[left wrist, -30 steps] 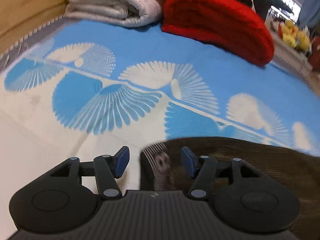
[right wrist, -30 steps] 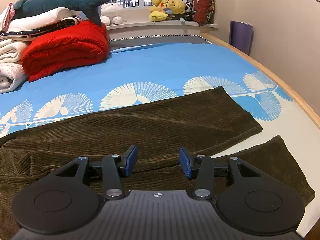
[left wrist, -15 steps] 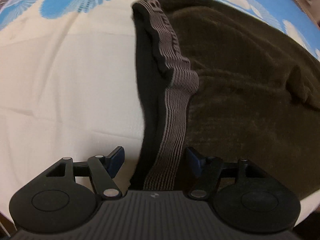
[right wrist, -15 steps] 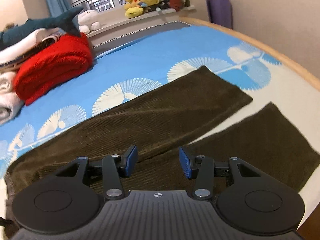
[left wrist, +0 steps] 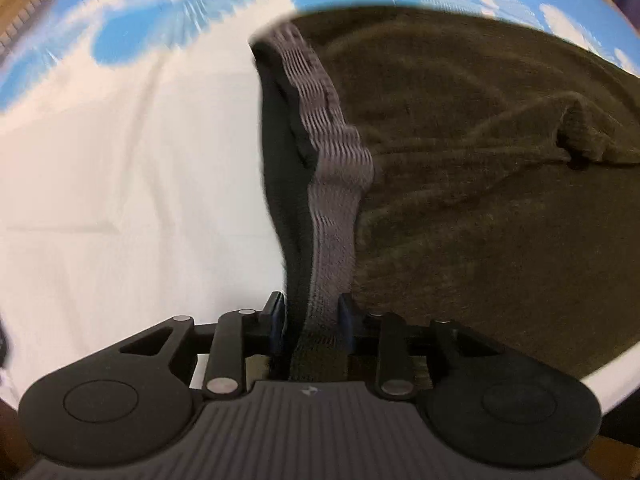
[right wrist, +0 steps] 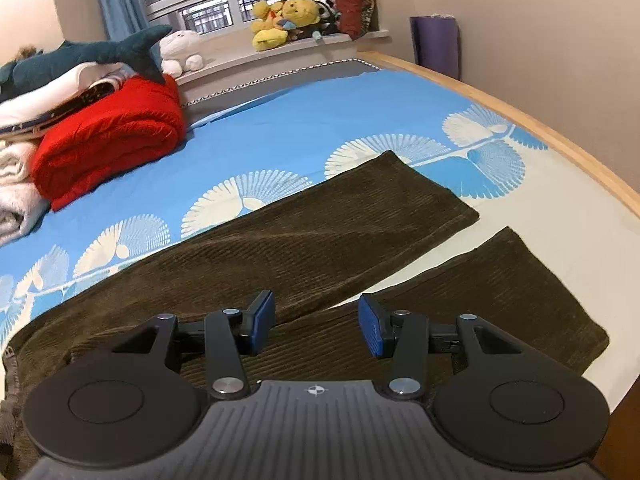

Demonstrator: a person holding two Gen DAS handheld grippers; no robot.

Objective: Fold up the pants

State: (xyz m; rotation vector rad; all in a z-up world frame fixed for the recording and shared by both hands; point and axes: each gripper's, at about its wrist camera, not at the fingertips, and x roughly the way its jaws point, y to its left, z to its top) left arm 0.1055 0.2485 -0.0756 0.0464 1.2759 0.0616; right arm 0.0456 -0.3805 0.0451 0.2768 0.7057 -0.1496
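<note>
I had the left gripper [left wrist: 311, 330] aimed steeply down at the grey ribbed elastic waistband [left wrist: 334, 184] of the dark brown corduroy pants [right wrist: 320, 240]; its jaws had just been closing and now pinched the band between them. My right gripper [right wrist: 317, 328] hovered over the crotch, jaws spread, nothing between them.

My worry was the bite: it looked shallow and might have caught only one layer, so a lift could let the band slip out or drag the lower layer askew. A ridge of bunched cloth [left wrist: 580, 128] just beyond the waistband could fold in as a crease.

The pants lay flat on the blue-and-white patterned bed sheet [right wrist: 300, 120], long axis running from the waistband out to the two hems, legs slightly splayed.
</note>
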